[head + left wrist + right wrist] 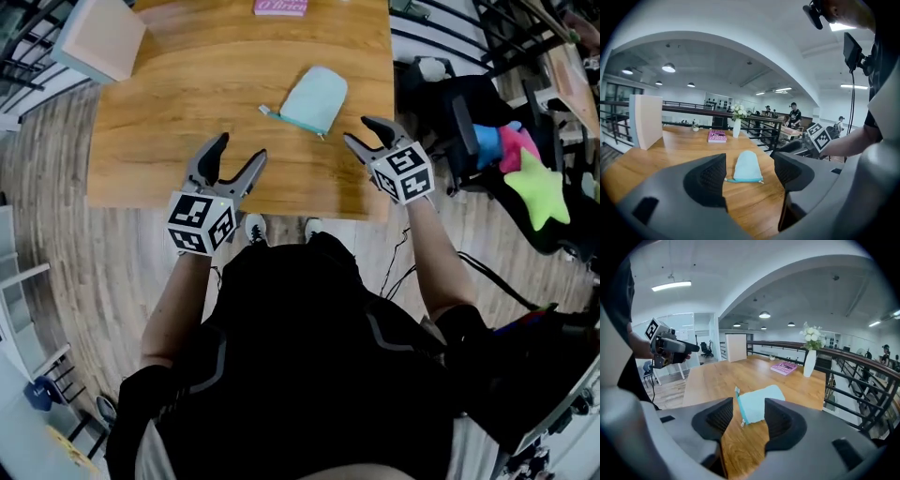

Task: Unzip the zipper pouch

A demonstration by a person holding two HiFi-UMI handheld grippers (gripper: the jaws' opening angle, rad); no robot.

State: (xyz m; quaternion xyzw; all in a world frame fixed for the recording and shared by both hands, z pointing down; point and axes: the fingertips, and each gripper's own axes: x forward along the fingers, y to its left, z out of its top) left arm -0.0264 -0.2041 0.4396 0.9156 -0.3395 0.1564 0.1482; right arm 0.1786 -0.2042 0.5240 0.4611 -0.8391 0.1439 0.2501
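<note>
A pale mint zipper pouch point(314, 99) lies flat on the wooden table point(187, 103), its teal zipper edge turned toward me with a small pull at its right end. It also shows in the left gripper view as the pouch point(747, 166) and in the right gripper view as the pouch point(758, 406). My left gripper point(234, 156) hovers open over the table's near edge, left of the pouch and apart from it. My right gripper point(362, 129) hangs open just right of the pouch, with nothing between its jaws.
A pink book point(280, 7) lies at the table's far edge, with a white vase of flowers point(737, 123) near it. A pale box point(100, 36) stands at the far left corner. A black chair with bright plush toys point(525, 169) sits to the right. Railings run beyond the table.
</note>
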